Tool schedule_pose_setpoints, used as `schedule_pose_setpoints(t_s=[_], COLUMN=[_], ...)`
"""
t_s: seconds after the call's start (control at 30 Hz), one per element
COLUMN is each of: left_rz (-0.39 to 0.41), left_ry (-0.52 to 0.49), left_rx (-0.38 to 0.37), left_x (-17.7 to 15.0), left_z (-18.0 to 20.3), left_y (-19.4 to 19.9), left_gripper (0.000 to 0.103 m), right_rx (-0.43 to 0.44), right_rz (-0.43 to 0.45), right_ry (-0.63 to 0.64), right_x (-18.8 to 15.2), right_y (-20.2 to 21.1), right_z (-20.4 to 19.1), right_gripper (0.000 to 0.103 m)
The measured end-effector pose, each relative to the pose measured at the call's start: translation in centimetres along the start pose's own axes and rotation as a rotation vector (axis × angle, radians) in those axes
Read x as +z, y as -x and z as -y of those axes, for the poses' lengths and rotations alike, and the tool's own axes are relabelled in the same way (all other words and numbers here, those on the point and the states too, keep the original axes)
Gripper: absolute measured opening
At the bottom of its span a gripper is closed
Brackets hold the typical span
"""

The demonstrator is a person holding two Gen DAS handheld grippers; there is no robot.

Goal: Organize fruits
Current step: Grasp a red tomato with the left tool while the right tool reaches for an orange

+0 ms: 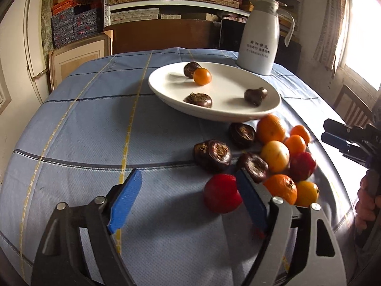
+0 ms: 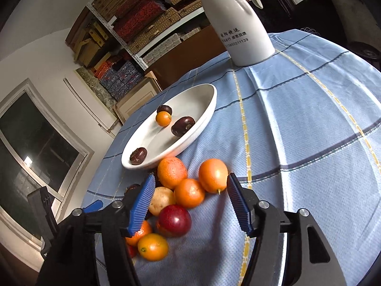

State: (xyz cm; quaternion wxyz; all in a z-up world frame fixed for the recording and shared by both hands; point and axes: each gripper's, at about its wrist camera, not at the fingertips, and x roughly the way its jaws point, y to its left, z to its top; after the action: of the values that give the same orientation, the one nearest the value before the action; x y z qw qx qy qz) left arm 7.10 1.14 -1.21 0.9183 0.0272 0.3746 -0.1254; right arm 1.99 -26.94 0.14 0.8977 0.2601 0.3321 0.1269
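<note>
A white plate (image 1: 269,109) on the blue tablecloth holds three dark water chestnuts and one small orange fruit (image 1: 202,76). A heap of fruit lies in front of it: oranges (image 1: 271,128), a yellow fruit (image 1: 275,155), red fruits (image 1: 221,193) and dark chestnuts (image 1: 213,155). My left gripper (image 1: 188,195) is open and empty, low over the cloth, its right finger beside the near red fruit. My right gripper (image 2: 188,202) is open and empty, over the heap, with an orange (image 2: 189,193) and a red fruit (image 2: 175,219) between its fingers. The plate (image 2: 209,112) also shows in the right wrist view.
A white thermos jug (image 1: 258,35) stands behind the plate, also in the right wrist view (image 2: 240,23). The right gripper (image 1: 345,140) shows at the right edge of the left wrist view. Shelves of boxes stand behind the table. A wooden chair (image 1: 352,107) is at the right.
</note>
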Motion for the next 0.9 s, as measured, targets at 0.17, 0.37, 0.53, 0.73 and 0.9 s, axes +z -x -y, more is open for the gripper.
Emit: schedule_pose_setpoints(t_s=[0.17,0.37,0.53,0.73,0.9], left_rz=[-0.003,-0.04,-0.077,-0.129,-0.145], left_ry=[-0.033,-0.069,-0.021,-0.044,-0.011], left_rx=[-0.017,-0.075,-0.137,-0.195,-0.236], left_x=[-0.1,-0.6,-0.9,-1.0,-0.9], left_z=[0.8,1.7,1.0,1.8,1.4], left_y=[0.1,0.0,-0.4,-1.5,-2.0], left_gripper=[0.079,0.076,0.063,0.057,0.049], right_rx=[-0.007,-0.01,-0.012,-0.016,-0.018], right_rz=[-0.013,-0.022,-0.026,-0.04,-0.037], right_ry=[-0.015,-0.019,-0.026,-0.03,-0.033], right_x=[-0.1,-0.2,-0.2,-0.2,-0.3], right_y=[-0.3,-0.4,-0.5,-0.7,-0.6], right_z=[0.3,0.4,0.6,0.8,0.8], right_gripper=[0.067,0.067,0.067,0.067,0.067])
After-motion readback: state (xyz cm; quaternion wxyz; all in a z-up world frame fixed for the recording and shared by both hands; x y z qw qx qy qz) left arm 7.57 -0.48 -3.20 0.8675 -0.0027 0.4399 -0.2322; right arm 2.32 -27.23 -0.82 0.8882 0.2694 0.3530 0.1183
